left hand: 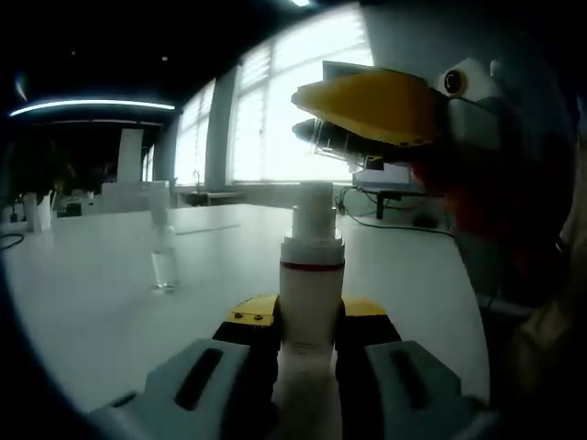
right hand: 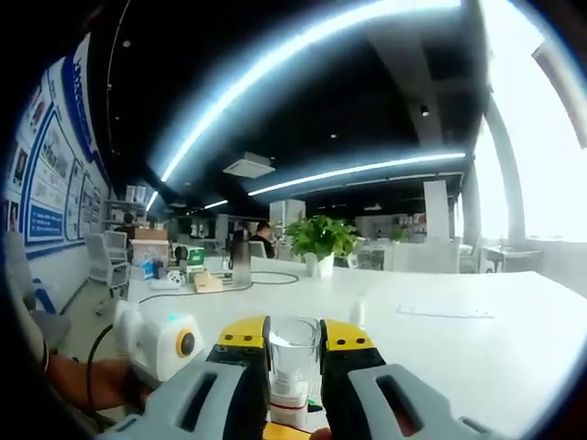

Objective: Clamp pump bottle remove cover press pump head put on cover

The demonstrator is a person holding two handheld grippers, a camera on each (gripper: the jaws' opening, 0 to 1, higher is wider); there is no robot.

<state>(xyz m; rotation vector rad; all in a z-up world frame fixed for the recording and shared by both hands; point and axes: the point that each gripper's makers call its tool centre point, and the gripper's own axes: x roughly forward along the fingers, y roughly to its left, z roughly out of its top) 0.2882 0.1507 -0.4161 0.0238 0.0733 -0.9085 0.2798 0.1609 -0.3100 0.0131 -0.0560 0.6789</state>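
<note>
1. White plastic marks the pump bottle [left hand: 310,302] in the left gripper view, where it is held upright between the left gripper [left hand: 308,341]'s closed jaws, above the white table [left hand: 101,302]. Its pump head [left hand: 313,213] is seen bare, with no cover on it. The right gripper [left hand: 385,105] is seen above and to the right of the head, not touching it. A small clear bottle [left hand: 163,257] stands apart on the table.

2. In the right gripper view, the clear cover [right hand: 293,353] is clamped between the right gripper [right hand: 295,359]'s jaws, with the white pump head just beneath it. A potted plant [right hand: 321,240] stands at the far end of the table.

3. The step in hand is judged to fall between cover removal and replacement; whether the head has been pressed cannot be told. The next move calls for the cover to be kept centred over the head and lowered straight.

4. Blue wall posters [right hand: 46,174] are visible, but no writing or brand can be read.
</note>
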